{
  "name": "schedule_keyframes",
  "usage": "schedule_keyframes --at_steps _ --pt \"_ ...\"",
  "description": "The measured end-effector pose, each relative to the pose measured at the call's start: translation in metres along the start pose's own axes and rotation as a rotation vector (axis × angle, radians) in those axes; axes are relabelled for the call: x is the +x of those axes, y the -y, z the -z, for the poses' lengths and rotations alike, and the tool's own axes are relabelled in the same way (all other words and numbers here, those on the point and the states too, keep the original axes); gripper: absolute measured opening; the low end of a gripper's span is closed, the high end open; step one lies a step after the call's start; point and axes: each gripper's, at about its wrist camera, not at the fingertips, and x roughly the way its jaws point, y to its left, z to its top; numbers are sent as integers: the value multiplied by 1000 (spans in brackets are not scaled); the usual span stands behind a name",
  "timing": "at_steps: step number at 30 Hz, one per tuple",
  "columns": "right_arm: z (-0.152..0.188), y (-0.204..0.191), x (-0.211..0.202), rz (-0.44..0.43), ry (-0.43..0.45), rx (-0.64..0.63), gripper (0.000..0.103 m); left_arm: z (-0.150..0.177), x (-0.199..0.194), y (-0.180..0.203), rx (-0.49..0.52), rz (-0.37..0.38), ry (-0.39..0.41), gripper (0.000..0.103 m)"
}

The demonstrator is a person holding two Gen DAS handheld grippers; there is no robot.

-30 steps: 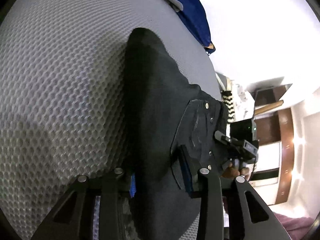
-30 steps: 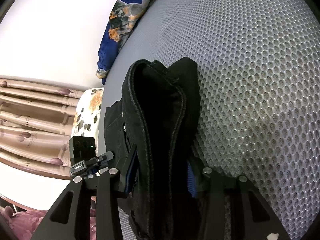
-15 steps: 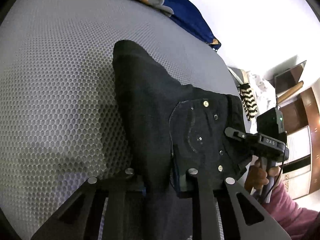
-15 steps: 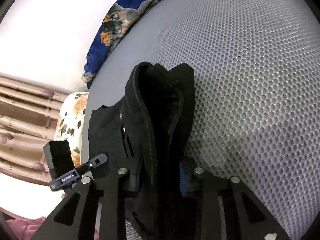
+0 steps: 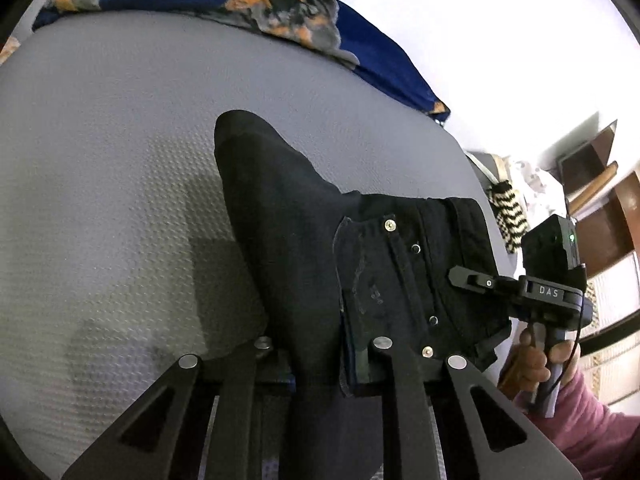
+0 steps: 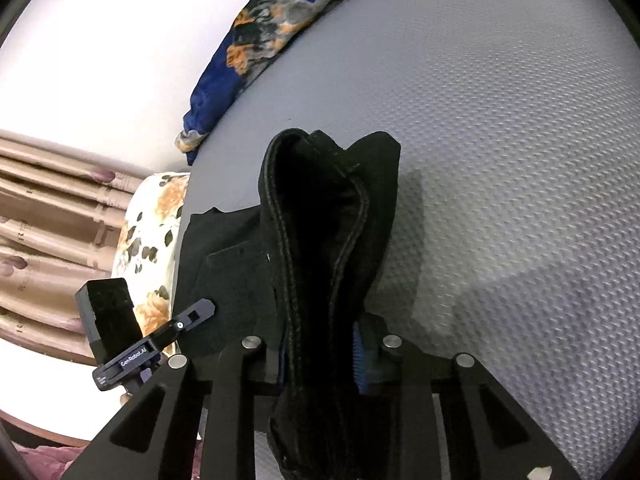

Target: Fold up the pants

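Both hand-held grippers [image 5: 320, 354] [image 6: 318, 354] clamping black pants [image 5: 280, 216]

A grey textured bed [image 5: 120, 160] spreads ahead of the jaws, a blue patterned cloth [image 6: 256, 44] at its far edge against a bright white wall [image 5: 500, 32]; beige curtains [image 6: 44, 216] hang left.

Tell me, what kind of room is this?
Probably a bedroom at home: the black pants lie on a grey textured mattress, with a blue patterned cloth at its edge, and pleated curtains and wooden furniture beyond.
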Motion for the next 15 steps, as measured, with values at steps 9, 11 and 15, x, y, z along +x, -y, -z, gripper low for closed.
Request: schedule_keyframes --at_steps 9,11,15 --pt "-37 -33 28 -45 -11 -43 23 -32 -21 -18 9 -51 75 17" --pt "-49 -40 33 -48 -11 -54 23 -44 -22 -21 16 -59 88 17" --pt "-75 -54 44 -53 -6 -75 23 -70 -20 -28 25 -79 107 17"
